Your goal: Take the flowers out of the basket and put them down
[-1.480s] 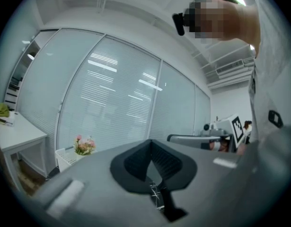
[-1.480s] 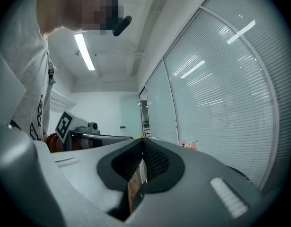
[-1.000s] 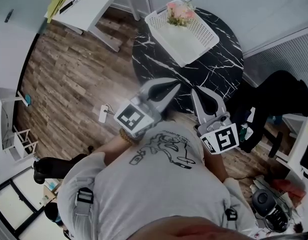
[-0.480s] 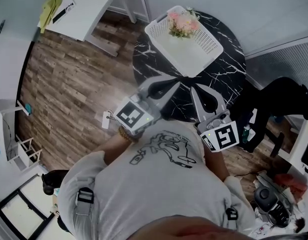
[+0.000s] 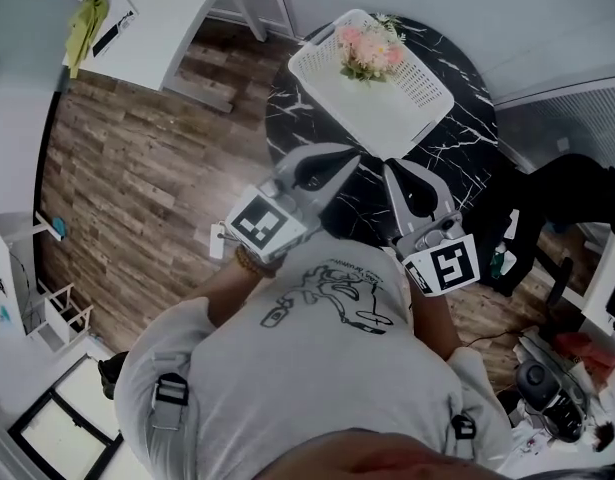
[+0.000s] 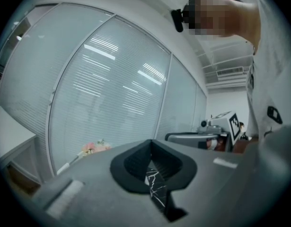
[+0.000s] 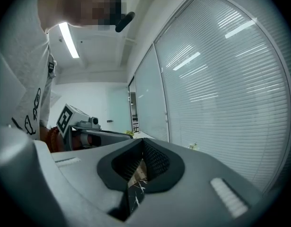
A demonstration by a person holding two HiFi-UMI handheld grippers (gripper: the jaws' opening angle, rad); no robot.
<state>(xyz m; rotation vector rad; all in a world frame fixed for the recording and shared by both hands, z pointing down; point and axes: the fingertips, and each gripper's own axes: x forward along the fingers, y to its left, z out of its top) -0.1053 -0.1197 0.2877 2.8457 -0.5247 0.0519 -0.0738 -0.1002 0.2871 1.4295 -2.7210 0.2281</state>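
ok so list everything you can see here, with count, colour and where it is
flowers: one bunch, pink, far end of the basket
basket: one, white, on the table
table: one, black with white veins, ahead of the person
desk: one, white, far left
cloth: one, yellow-green, on the desk
chair: one, black, right of the table
left gripper: grey, shut, empty, near the basket's near corner
right gripper: grey, shut, empty, beside it

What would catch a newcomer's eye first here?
Pink flowers sit in a white basket on a round black marble table, at the top of the head view. Below, the left gripper and right gripper, both shut and empty, point toward it.
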